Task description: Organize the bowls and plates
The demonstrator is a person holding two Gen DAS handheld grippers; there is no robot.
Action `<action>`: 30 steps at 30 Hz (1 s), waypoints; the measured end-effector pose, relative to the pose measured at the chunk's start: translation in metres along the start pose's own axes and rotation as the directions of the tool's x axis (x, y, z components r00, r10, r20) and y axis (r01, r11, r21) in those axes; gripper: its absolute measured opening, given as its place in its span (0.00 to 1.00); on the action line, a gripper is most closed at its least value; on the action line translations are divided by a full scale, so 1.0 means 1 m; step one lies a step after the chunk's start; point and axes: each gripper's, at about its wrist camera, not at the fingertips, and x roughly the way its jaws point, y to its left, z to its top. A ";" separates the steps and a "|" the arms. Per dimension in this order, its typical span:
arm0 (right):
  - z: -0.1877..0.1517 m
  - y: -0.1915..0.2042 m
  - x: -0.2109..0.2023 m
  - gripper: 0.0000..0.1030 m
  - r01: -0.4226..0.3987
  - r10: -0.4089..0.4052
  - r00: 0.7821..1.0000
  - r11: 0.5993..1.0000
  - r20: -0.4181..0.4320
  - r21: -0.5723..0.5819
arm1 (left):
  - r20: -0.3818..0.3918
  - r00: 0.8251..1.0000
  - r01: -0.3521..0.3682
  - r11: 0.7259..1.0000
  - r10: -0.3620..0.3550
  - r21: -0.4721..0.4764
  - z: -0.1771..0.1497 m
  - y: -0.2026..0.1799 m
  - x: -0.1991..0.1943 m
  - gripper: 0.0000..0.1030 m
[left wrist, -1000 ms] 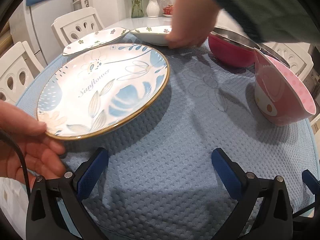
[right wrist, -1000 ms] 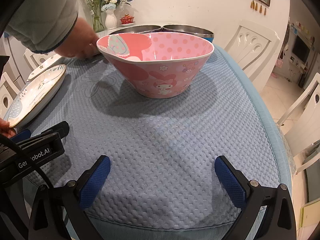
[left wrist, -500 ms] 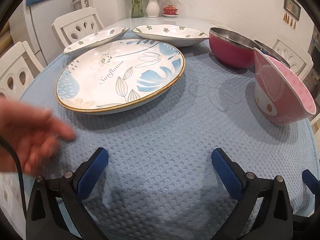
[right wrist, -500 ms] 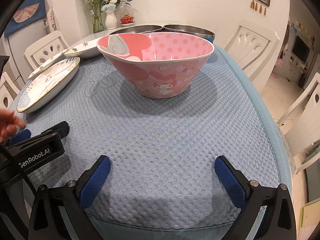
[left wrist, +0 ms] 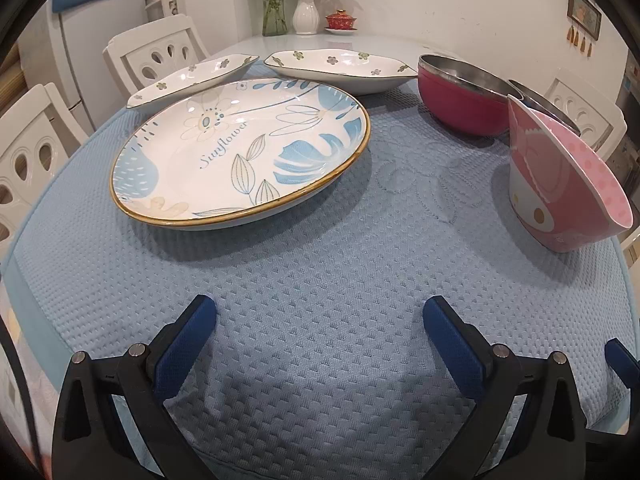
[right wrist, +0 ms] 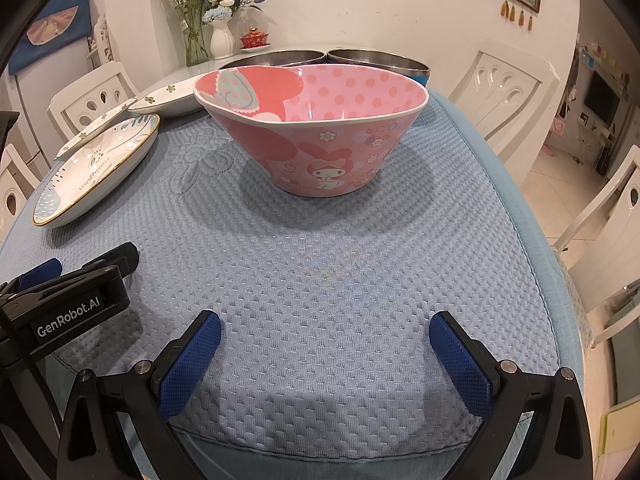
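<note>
A large blue-leaf plate with a gold rim [left wrist: 224, 160] [right wrist: 92, 172] lies on the left of the blue quilted tablecloth [left wrist: 320, 280]. Behind it sit two white flower-print dishes [left wrist: 188, 80] [left wrist: 340, 72]. A pink cartoon bowl [right wrist: 316, 128] [left wrist: 560, 184] stands upright at the middle right. A red steel-lined bowl [left wrist: 460, 104] and a blue steel-lined bowl [right wrist: 380, 65] stand behind it. My left gripper [left wrist: 320, 320] and my right gripper [right wrist: 324, 332] both rest open at the near table edge, empty, well short of the dishes.
White chairs [right wrist: 504, 92] [left wrist: 160, 48] ring the round table. Two vases with flowers [left wrist: 306, 16] and a small red lidded cup [left wrist: 340, 22] stand at the far side by the wall. The table edge drops off to tiled floor on the right [right wrist: 560, 184].
The person's hands that held the leaf plate and reached over the far dishes have left both views. The leaf plate now lies flat, shifted right and further back. Both grippers stayed still.
</note>
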 end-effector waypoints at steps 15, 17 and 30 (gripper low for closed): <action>0.000 0.000 0.000 1.00 0.000 0.000 1.000 1.000 0.000 0.000 | 0.000 1.000 -0.007 1.000 0.007 -0.010 0.000 -0.001 0.000 1.00; 0.000 0.000 0.000 1.00 0.000 0.000 1.000 1.000 0.000 0.000 | 0.000 1.000 -0.009 1.000 0.009 -0.009 0.000 -0.001 0.000 1.00; 0.000 0.000 0.000 1.00 -0.001 0.001 1.000 1.000 0.000 0.001 | 0.000 1.000 -0.001 1.000 0.001 -0.015 0.000 0.001 0.001 1.00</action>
